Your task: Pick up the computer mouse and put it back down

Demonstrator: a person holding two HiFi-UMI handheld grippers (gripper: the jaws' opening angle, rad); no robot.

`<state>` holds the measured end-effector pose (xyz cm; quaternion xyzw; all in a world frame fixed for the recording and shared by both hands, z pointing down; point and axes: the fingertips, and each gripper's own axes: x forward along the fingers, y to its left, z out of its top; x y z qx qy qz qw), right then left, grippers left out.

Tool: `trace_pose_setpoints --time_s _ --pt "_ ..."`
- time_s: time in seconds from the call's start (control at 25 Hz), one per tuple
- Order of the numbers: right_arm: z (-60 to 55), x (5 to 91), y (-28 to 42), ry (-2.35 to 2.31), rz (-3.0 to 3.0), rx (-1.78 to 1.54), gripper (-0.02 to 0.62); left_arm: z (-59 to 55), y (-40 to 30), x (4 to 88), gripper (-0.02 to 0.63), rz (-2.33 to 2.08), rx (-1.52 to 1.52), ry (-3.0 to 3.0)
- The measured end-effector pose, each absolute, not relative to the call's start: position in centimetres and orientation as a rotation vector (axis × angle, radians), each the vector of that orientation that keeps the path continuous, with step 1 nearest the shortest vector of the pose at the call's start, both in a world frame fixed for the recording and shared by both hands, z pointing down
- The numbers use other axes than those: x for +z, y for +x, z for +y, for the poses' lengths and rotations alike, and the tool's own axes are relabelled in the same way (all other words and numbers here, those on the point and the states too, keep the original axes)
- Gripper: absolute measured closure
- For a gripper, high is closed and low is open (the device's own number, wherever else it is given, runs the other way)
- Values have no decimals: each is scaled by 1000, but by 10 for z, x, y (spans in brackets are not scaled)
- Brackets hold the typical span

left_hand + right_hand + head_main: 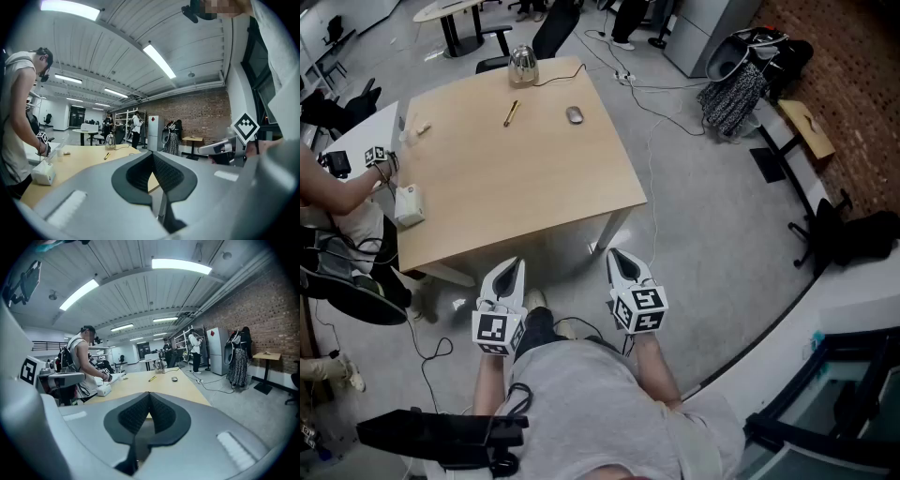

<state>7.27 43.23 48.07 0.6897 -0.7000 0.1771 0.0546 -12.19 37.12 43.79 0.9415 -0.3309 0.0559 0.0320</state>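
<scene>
The mouse [574, 114] lies at the desk's [534, 187] far end, upper middle of the frame. Below, the left tongs [516, 264] and right tongs [617, 255] are both shut and empty. The right tongs are nearer.

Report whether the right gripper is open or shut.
Shut. In its own view the right gripper has its jaws meeting at the tips, with nothing between them.

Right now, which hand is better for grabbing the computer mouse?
Probably the right. The computer mouse sits near the table's far right corner, more in line with the right gripper than the left gripper. Both are short of the table, fingers shut and empty.
</scene>
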Motion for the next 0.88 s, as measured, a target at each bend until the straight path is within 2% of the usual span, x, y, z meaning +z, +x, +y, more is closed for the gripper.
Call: trace_pose_setpoints --time_s 0.88 --pt "404 492 89 2108 -2141 599 589 337 -95 445 586 -974 194 2891"
